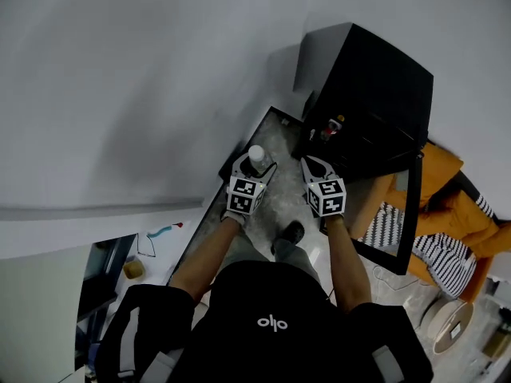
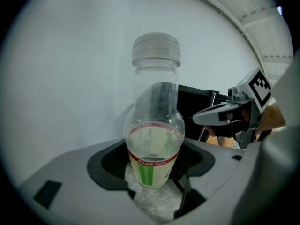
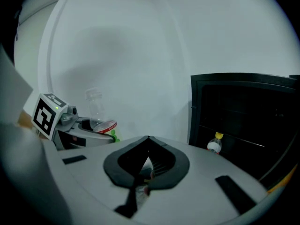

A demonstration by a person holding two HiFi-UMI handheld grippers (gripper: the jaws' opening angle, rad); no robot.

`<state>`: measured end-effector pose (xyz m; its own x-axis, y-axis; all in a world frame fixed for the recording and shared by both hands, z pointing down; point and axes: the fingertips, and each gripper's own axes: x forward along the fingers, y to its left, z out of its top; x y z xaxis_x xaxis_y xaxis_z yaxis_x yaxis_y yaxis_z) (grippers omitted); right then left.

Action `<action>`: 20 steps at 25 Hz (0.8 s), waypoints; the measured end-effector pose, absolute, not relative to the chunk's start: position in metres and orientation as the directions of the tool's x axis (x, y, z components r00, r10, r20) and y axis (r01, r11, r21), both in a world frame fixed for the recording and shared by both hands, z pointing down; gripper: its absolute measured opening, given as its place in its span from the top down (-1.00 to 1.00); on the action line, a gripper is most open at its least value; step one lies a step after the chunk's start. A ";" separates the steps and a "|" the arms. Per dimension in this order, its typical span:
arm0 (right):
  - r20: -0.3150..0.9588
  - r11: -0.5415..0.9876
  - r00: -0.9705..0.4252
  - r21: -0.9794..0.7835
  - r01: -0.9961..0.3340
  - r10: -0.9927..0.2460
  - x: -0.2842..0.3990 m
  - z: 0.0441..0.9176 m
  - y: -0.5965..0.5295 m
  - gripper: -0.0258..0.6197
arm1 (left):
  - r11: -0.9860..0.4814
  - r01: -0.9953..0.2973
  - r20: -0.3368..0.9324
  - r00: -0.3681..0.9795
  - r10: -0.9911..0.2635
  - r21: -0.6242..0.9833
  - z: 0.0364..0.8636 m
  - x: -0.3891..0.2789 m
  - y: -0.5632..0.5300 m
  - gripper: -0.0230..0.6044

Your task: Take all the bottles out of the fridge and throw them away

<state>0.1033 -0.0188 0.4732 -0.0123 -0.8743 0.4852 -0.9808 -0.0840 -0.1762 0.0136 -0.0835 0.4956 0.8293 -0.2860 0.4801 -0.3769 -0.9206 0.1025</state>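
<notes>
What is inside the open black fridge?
Near the left wall of the fridge stands one small bottle with a yellow cap. The rest of the inside is too dark to read, so it cannot be told whether more bottles are there.

The bottle [image 2: 153, 139] was clear, with a white cap and a red and green label. The fridge [image 1: 375, 110] was black. A second bottle [image 3: 214, 145] had a yellow cap. The marker cube [image 1: 246, 195] had black and white squares.

White wall [image 1: 160, 70], marbled grey floor [image 1: 281, 146], orange cloth [image 1: 463, 210], striped fabric [image 1: 447, 262]
</notes>
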 end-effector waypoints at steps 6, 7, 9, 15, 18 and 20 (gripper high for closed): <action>0.491 -0.118 0.021 -0.168 -0.979 -0.871 0.086 0.475 -0.055 0.92 | -0.938 -0.323 0.481 0.846 -0.229 0.123 0.503 -0.008 -0.116 -0.07; 0.491 -0.122 0.023 -0.171 -0.978 -0.871 0.082 0.475 -0.060 0.92 | -0.941 -0.317 0.486 0.845 -0.222 0.121 0.507 -0.012 -0.120 -0.07; 0.493 -0.123 0.020 -0.178 -0.976 -0.870 0.073 0.476 -0.067 0.92 | -0.943 -0.312 0.492 0.843 -0.219 0.114 0.514 -0.021 -0.130 -0.07; 0.515 -0.118 -0.002 -0.199 -0.973 -0.857 0.064 0.488 -0.070 0.92 | -0.939 -0.324 0.499 0.836 -0.227 0.118 0.523 -0.030 -0.149 -0.07; 0.519 -0.115 -0.011 -0.209 -0.971 -0.855 0.064 0.498 -0.074 0.92 | -0.936 -0.334 0.504 0.831 -0.235 0.115 0.529 -0.032 -0.157 -0.07; 0.522 -0.113 -0.014 -0.211 -0.971 -0.853 0.065 0.506 -0.076 0.92 | -0.931 -0.344 0.508 0.828 -0.239 0.122 0.539 -0.033 -0.162 -0.07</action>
